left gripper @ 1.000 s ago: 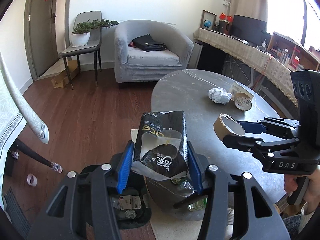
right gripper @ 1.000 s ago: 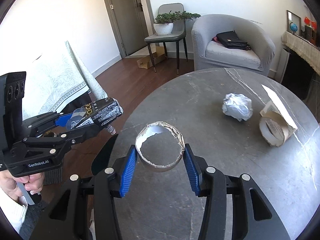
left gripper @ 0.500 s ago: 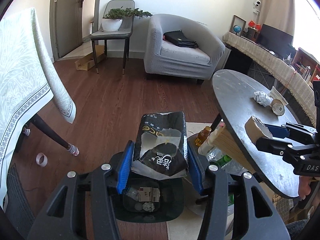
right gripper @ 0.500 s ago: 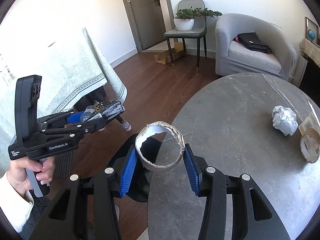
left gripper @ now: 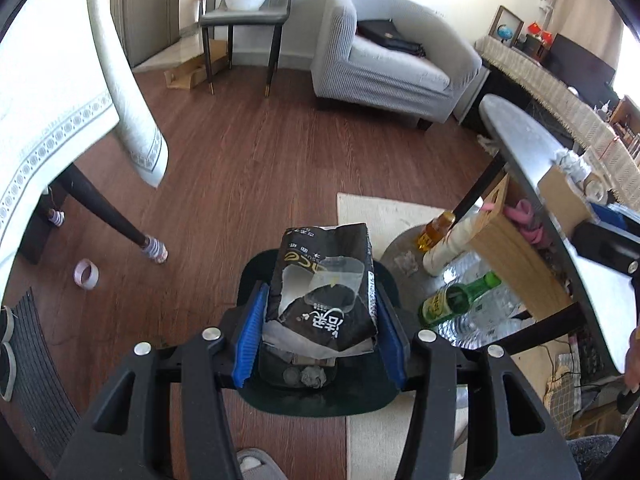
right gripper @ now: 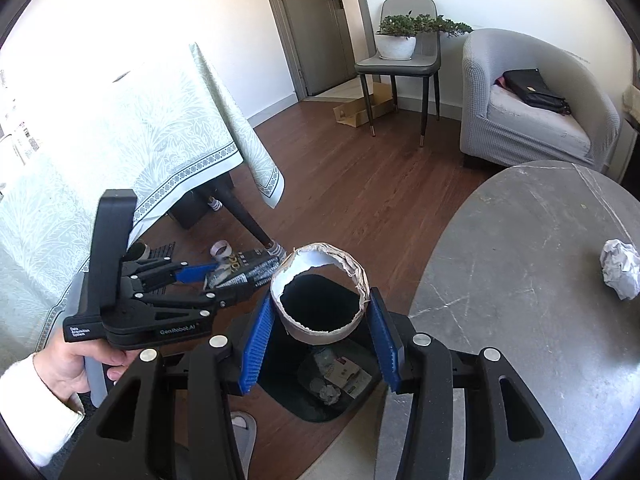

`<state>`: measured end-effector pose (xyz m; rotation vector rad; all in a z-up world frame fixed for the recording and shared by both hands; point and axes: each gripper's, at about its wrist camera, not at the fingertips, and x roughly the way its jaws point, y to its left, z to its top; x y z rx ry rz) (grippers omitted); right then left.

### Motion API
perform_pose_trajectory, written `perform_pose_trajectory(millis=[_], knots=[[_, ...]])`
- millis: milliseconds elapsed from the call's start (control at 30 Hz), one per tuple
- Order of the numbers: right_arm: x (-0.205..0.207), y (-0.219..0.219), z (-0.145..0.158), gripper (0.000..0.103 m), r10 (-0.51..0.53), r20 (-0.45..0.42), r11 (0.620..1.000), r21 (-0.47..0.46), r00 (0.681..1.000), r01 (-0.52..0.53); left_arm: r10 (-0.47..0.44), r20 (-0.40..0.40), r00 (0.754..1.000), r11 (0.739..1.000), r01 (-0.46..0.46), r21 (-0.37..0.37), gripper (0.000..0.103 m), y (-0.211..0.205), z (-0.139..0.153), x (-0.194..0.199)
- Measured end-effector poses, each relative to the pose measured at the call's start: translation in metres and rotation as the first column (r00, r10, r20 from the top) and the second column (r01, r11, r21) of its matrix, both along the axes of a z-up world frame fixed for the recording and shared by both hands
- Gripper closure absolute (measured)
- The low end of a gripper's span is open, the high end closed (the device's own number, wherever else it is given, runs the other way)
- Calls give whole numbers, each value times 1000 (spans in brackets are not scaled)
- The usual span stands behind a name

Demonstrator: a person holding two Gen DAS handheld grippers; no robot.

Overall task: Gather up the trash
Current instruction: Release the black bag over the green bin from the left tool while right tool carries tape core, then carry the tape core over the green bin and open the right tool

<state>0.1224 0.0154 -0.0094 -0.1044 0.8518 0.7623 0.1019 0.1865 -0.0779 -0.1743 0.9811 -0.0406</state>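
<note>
Wooden floor; torn black packet [left gripper: 324,292], ragged cardboard ring [right gripper: 320,296].

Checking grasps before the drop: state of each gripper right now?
Left gripper: shut on the black wrapper.
Right gripper: shut on the cardboard ring.

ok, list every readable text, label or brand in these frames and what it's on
"GenRobot.AI": side of the left gripper body.
"Data Acquisition System": small label at its rear end, barely legible.
Black torn packet: white Chinese characters and a gold logo, upside down, not readable.
Green bottle: yellow label, too blurred.
</note>
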Motion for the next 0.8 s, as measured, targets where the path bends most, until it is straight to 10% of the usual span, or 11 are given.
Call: perform_pose_trajectory(millis=[467,800], knots=[[5,47,-19,55,56,-33,997,-43,998,-58,-71,-195,978,997,77,21,43,0,-68,1],[13,75,-38,55,69,-51,993,-94,996,-74,-22,-93,995,1000,24,20,46,16,-35,-6]])
